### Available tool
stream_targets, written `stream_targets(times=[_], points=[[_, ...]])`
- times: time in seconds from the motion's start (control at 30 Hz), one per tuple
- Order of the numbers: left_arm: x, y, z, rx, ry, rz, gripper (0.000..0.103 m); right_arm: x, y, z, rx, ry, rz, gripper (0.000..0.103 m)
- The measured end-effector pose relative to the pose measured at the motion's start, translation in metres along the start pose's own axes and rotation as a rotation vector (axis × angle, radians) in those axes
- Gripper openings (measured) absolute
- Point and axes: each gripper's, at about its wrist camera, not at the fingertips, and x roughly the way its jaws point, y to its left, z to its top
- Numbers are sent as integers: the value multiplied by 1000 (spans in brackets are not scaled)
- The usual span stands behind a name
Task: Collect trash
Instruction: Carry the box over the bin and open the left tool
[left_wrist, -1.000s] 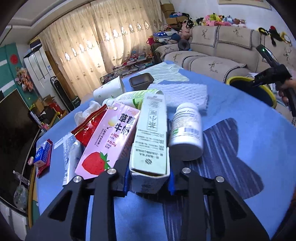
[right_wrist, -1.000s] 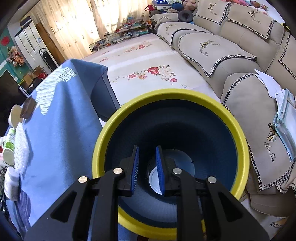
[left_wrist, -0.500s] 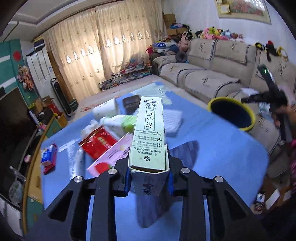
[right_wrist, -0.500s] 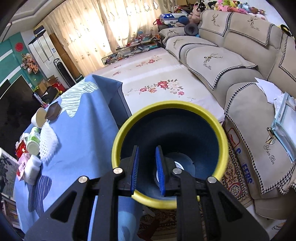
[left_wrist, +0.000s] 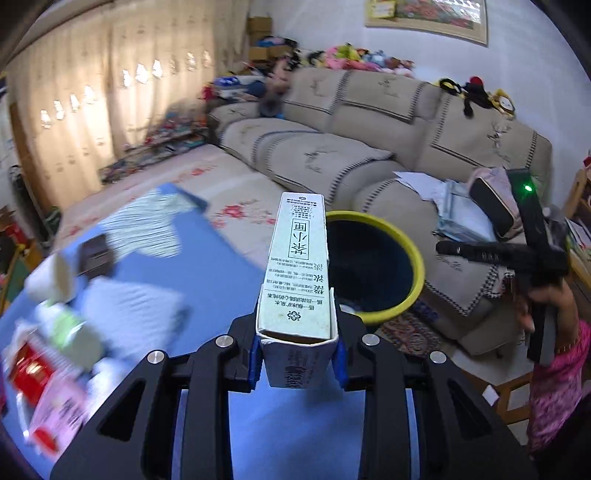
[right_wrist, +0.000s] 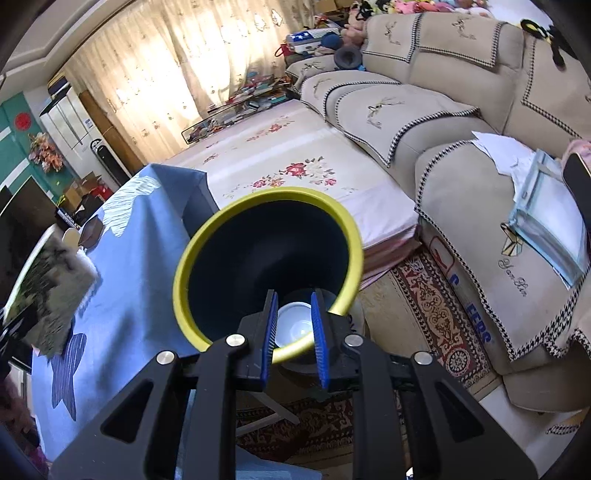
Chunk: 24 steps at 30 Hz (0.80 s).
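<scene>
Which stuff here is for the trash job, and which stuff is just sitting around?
For the job:
- carton, clamped in the left gripper
- yellow-rimmed bin, beside the blue table
- wrappers and bottles on the table
- right gripper, holding nothing

Just lying about:
- sofa
- papers on the sofa
- patterned rug

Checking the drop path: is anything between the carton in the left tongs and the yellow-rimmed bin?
Nothing visible. The left tongs hold the carton above the blue tablecloth, and the bin beyond the table edge stands open. The right tongs hang off to the side, empty.
</scene>
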Motion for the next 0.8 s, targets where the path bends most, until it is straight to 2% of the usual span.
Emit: stream_targets(times=[0.27, 0.47, 0.5, 0.53, 0.57, 0.7, 0.8], points=[[108, -35, 43, 21, 114, -76, 30, 4, -22, -7, 39, 18, -10, 18], [156, -51, 58, 21, 151, -86, 31, 8, -30, -8, 58, 31, -14, 18], [159, -53, 60, 20, 147, -78, 32, 8, -31, -7, 59, 33, -12, 19], [159, -51, 59, 21, 143, -73, 39, 8, -30, -8, 59, 33, -11, 21], [157, -52, 61, 21, 133, -64, 42, 8, -30, -8, 59, 32, -9, 22], [135, -45, 57, 15, 90, -45, 42, 8, -24, -9, 53, 32, 2, 22], [103, -34, 48, -11, 57, -26, 47, 9, -16, -10, 41, 35, 11, 22]])
